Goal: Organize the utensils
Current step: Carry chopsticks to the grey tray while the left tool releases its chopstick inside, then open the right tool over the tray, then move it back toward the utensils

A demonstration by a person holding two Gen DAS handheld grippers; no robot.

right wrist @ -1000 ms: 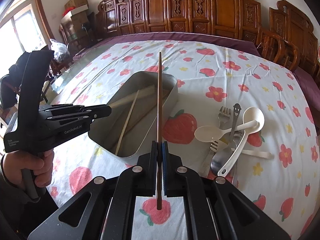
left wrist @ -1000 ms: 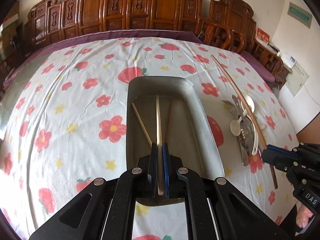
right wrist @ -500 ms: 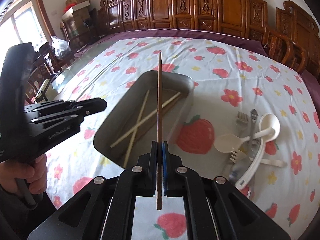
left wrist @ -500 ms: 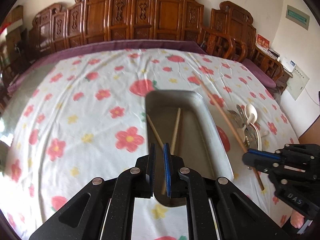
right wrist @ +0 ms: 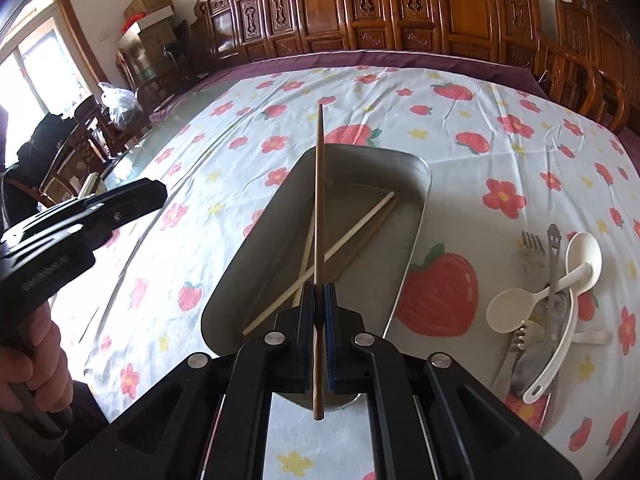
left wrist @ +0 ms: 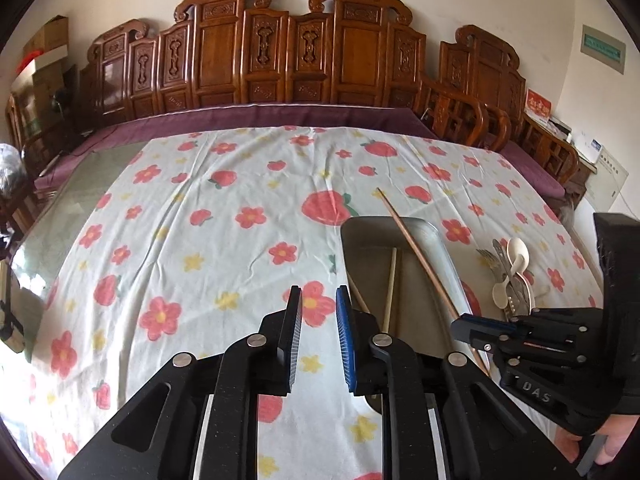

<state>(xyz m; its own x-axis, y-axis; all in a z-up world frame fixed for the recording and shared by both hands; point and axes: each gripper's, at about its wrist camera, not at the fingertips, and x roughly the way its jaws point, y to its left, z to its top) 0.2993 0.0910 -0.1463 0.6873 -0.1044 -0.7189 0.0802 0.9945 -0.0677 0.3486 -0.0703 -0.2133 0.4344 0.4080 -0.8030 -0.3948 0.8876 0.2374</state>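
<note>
Left wrist view: the left gripper (left wrist: 318,336) has its jaws spread apart with nothing between them, hanging over the flowered tablecloth (left wrist: 224,240) just left of the metal tray (left wrist: 448,256).
Change since a second ago: that gripper was clamped on a pale chopstick (right wrist: 320,260) held over the tray; half a second ago the jaws were already parted and the stick lay inside; now the tool has drawn off to the left of the tray.
Meaning for the task: the left-hand drop appears finished, so that hand is free for the next utensil.
Right wrist view: the right gripper (right wrist: 319,320) is clenched on a dark chopstick (right wrist: 319,184), which runs straight ahead along the fingers with its far tip over the far end of the tray and its near end sticking out behind the pads.
Right-side change: the grasp is the same throughout; the tray has come closer under the stick.
Tray contents: the pale chopstick lies diagonally, crossing another pale stick (right wrist: 306,252) and a darker one (right wrist: 368,232), all resting on the tray floor.
Left to sort: a heap of forks (right wrist: 532,248), metal spoons and white plastic spoons (right wrist: 516,308) sits on the cloth to the right of the tray, well apart from both tools.
Likely step in hand: lowering and releasing the dark chopstick into the tray, probably the fourth stick there.
Risk: the held stick sits above the tray at an angle to those lying in it, so it may land across them, not alongside.
</note>
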